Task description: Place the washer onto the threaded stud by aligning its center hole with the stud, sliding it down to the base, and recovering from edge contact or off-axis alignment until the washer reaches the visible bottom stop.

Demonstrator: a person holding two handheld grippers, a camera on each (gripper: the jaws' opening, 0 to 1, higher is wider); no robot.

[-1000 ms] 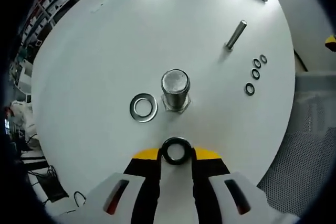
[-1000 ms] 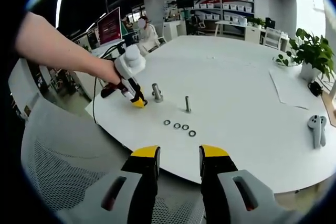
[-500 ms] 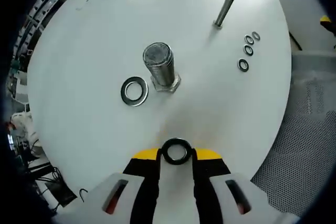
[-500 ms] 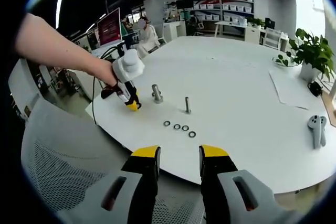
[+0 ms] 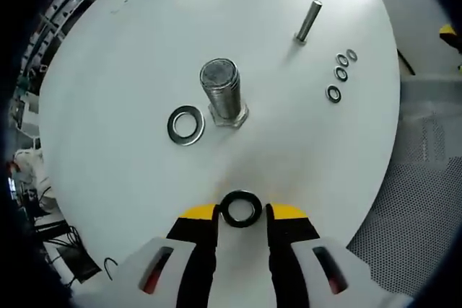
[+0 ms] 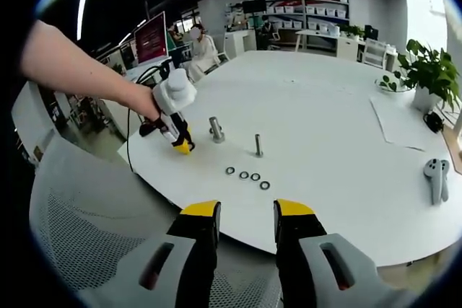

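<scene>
A thick threaded stud (image 5: 220, 91) stands upright on its hex base on the white round table (image 5: 108, 63). A silver washer (image 5: 185, 125) lies flat just left of it. My left gripper (image 5: 241, 210) is shut on a black washer (image 5: 241, 209), held flat between the yellow tips, short of the stud and apart from it. In the right gripper view the left gripper (image 6: 177, 135) hovers left of the stud (image 6: 216, 128), held by a person's hand. My right gripper (image 6: 245, 216) is open with nothing between its jaws, off the table's near edge.
A thin bolt (image 5: 307, 22) stands beyond the stud, with three small black washers (image 5: 340, 74) in a row near it. A mesh chair (image 6: 94, 236) sits below the table edge. A white controller (image 6: 435, 174), papers and a plant (image 6: 429, 70) are at the far right.
The left gripper has drawn back from the stud with the black washer still in its jaws; over the last half second it hardly moved. The right gripper has stayed still.
</scene>
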